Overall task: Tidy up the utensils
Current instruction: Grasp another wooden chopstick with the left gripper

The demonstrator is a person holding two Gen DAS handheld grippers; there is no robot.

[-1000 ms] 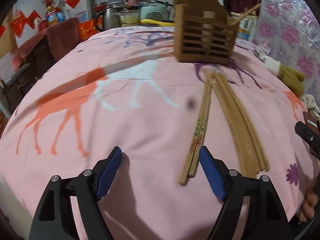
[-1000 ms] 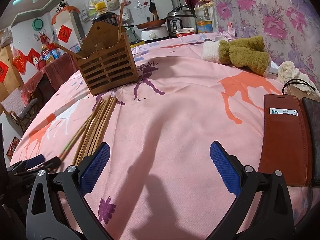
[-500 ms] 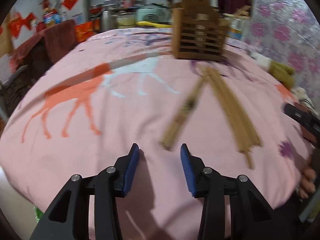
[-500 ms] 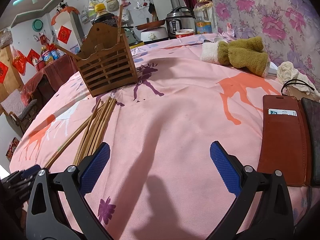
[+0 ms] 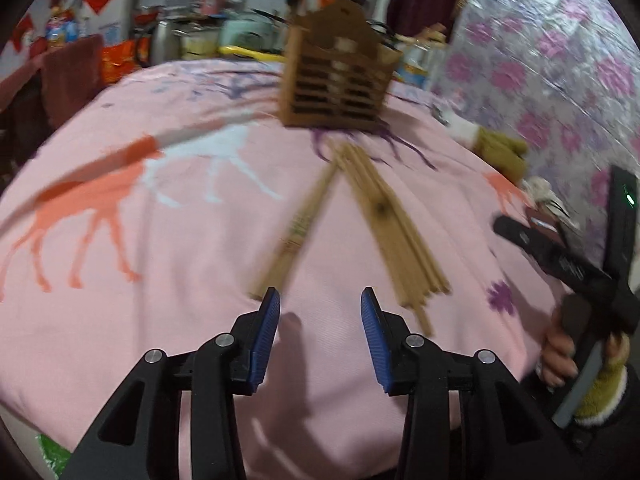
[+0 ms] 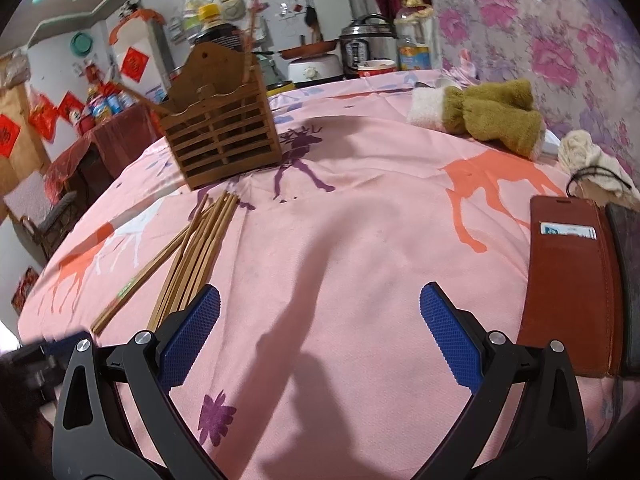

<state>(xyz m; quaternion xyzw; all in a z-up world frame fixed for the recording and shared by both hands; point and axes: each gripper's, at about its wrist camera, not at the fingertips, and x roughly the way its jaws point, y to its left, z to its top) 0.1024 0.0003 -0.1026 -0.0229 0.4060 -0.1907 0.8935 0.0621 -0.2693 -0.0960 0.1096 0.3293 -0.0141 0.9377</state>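
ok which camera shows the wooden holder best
The right wrist view: the wooden holder is sharp there, its slats and the sticks standing in it plain to see, and its base on the pink cloth is visible. The left wrist view also shows it, but smeared by motion blur.

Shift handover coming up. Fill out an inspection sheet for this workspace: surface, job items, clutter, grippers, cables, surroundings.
Surface: pink animal-print cloth over the table.
Job's things: wooden utensil holder upright at the far side; chopstick bundle flat on the cloth; a separate chopstick pair angled beside it.
Clutter: olive plush gloves, brown wallet case, cream yarn.
Grippers: left gripper partly open, empty, just short of the pair; right gripper wide open, empty.
Cables: nothing seen.
Surroundings: rice cooker, bottles, floral wall covering.
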